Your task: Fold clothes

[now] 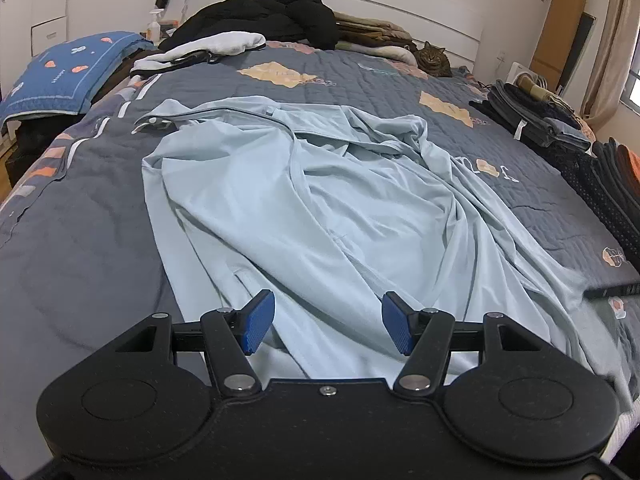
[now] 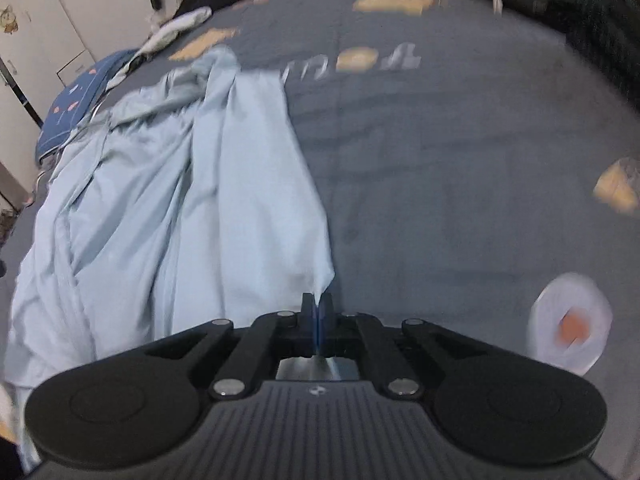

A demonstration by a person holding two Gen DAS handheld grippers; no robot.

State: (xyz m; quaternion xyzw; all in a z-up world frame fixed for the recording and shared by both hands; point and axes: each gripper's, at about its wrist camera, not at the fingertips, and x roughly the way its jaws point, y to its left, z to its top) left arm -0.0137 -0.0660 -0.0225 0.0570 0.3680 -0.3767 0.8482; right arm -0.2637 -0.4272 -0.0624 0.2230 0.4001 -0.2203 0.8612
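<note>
A pale blue garment (image 1: 304, 208) lies rumpled across a grey quilted bedspread (image 1: 80, 216), its collar end toward the headboard. My left gripper (image 1: 328, 324) hovers over the garment's near hem, open, its blue pads (image 1: 260, 322) apart with only loose cloth below them. In the right wrist view the same pale blue garment (image 2: 168, 208) stretches away to the left. My right gripper (image 2: 317, 308) is shut on a corner of that garment, the cloth pinched between its blue pads. That view is blurred.
A tabby cat (image 1: 434, 58) sits by the headboard. Dark jackets (image 1: 272, 16) and a white garment (image 1: 208, 50) are heaped at the back. Folded dark clothes (image 1: 540, 116) are stacked along the right edge. A blue pillow (image 1: 68, 72) lies at the left.
</note>
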